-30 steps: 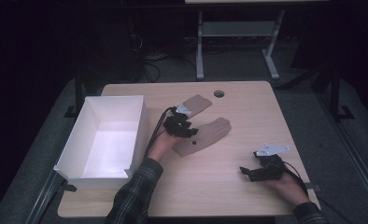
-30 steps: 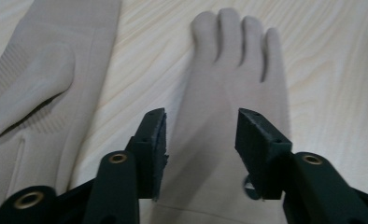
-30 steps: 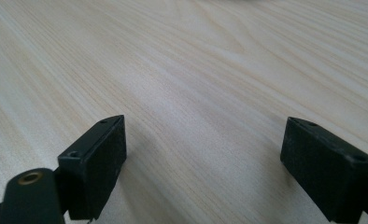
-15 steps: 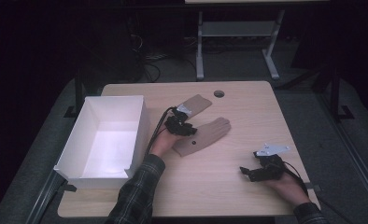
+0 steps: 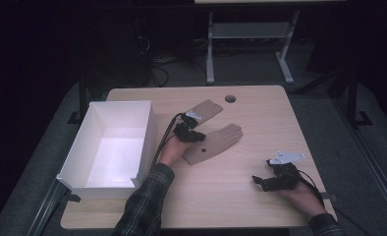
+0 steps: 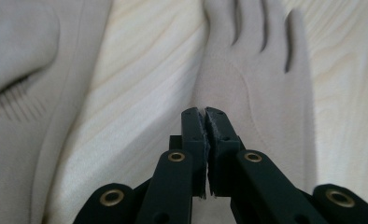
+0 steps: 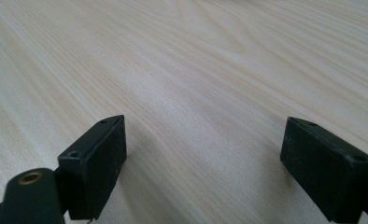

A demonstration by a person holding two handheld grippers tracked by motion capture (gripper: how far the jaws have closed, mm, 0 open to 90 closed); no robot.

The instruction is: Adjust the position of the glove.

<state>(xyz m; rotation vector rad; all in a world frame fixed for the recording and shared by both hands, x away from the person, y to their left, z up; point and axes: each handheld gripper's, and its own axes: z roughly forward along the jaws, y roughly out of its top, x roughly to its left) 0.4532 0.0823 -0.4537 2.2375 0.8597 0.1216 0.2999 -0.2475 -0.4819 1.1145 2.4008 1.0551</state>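
Beige glove [image 5: 216,142] at frame centre is pinched by the left gripper [image 6: 205,114], probably for lifting; right gripper [image 7: 201,158] rests apart.

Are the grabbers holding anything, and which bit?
The left gripper is shut on the glove, pinching its palm edge below the fingers. The right gripper is open over bare table, holding nothing.

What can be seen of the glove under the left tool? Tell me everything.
The glove is tan, of soft knit-looking fabric, lying flat on the table with fingers pointing away from the person, toward the far right. Stitched seams curve across it. The left tool, jaws closed, sits at its edge beside the thumb, seemingly pinching fabric. A second glove lies just beyond.
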